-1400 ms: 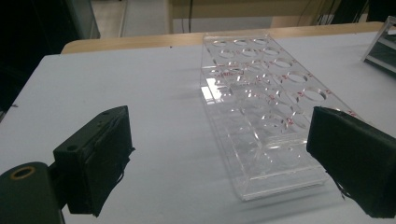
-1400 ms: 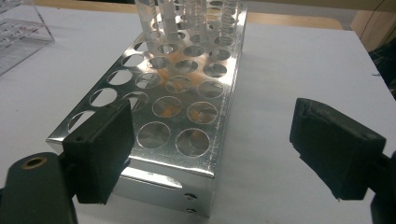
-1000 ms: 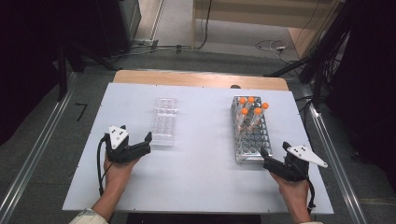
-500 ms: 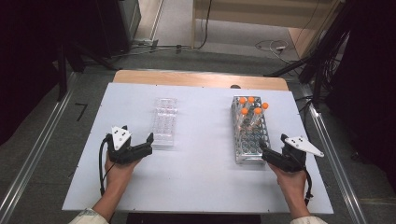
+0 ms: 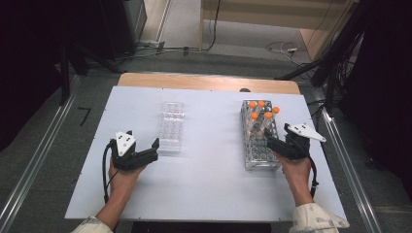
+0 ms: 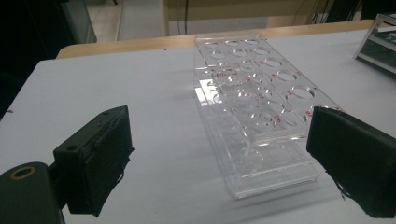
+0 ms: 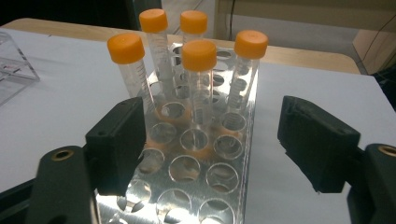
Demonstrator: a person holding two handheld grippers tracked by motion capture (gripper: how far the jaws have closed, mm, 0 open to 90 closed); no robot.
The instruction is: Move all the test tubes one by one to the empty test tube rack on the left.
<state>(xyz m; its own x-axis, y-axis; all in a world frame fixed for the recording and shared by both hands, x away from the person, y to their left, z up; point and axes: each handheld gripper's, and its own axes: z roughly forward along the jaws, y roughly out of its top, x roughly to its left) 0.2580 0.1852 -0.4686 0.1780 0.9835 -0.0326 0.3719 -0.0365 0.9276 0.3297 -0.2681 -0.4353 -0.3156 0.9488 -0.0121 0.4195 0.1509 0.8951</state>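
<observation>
So the right gripper (image 5: 273,144) hovers over the near end of the metal tube rack (image 5: 260,158), jaws apart but just been closing a bit, gripping nothing; the orange-capped tubes (image 7: 199,56) stand beyond its fingers (image 7: 119,140). The left gripper (image 5: 154,147) sits wide open just beside the clear rack (image 5: 171,127), which is at mid-table.

The right gripper (image 5: 270,143) has moved away from the table's near right edge, going farther in and leftward, until its tips hang over the near end of the metal tube rack (image 5: 260,154). Its jaws have just been closing a little, with the orange-capped tubes (image 7: 199,74) ahead of them and nothing gripped.
</observation>
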